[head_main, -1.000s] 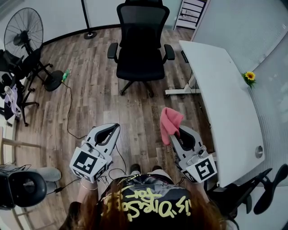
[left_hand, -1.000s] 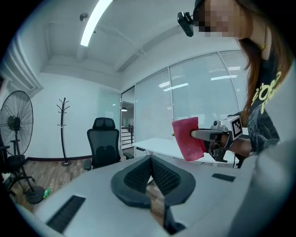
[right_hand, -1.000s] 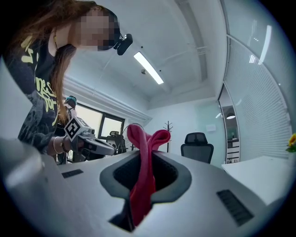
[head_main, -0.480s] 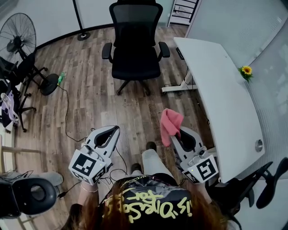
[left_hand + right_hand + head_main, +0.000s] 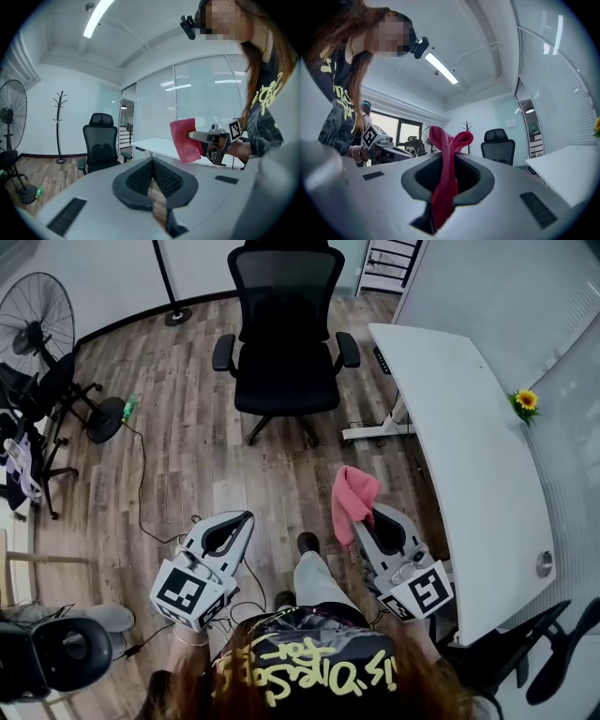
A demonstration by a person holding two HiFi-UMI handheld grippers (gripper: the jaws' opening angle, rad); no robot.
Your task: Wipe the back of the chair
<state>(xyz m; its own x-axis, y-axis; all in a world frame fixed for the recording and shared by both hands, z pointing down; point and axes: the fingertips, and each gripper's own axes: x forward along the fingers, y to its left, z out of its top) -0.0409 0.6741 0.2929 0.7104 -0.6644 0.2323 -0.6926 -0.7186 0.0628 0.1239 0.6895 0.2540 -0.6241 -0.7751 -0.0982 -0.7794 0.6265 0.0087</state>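
1. Far left of the head view: a standing fan [image 5: 36, 326] on the wood floor [image 5: 187, 456]. A small green item [image 5: 128, 407] lies near its base, and a black cable [image 5: 141, 486] runs from there toward the person.
2. The left gripper [image 5: 152, 162] is held low at lower left, with its marker cube on the end nearest the person. In the left gripper view its jaws are pressed together at the tips and nothing is between them.
3. Chair [image 5: 284, 334]: a black mesh office chair with armrests and a headrest. It stands top centre on the floor with its seat facing the person, so the rear of its backrest is on the far side. It is well apart from both grippers and just left of the desk's near end. Neither gripper touches it.
4. The person's shoe [image 5: 307, 542] shows on the floor between the two grippers.
5. The right gripper [image 5: 449, 161] is at lower right, level with the left one. Its jaws pinch a pink cloth [image 5: 352, 498]. The cloth's folded top sticks out past the jaw tips and the rest hangs down through the jaw gap. The cloth is in the air, touching nothing but the gripper.
6. A white desk [image 5: 469, 465] runs along the right side, close beside the right gripper.
7. A small sunflower [image 5: 525, 400] sits at the desk's far right edge.
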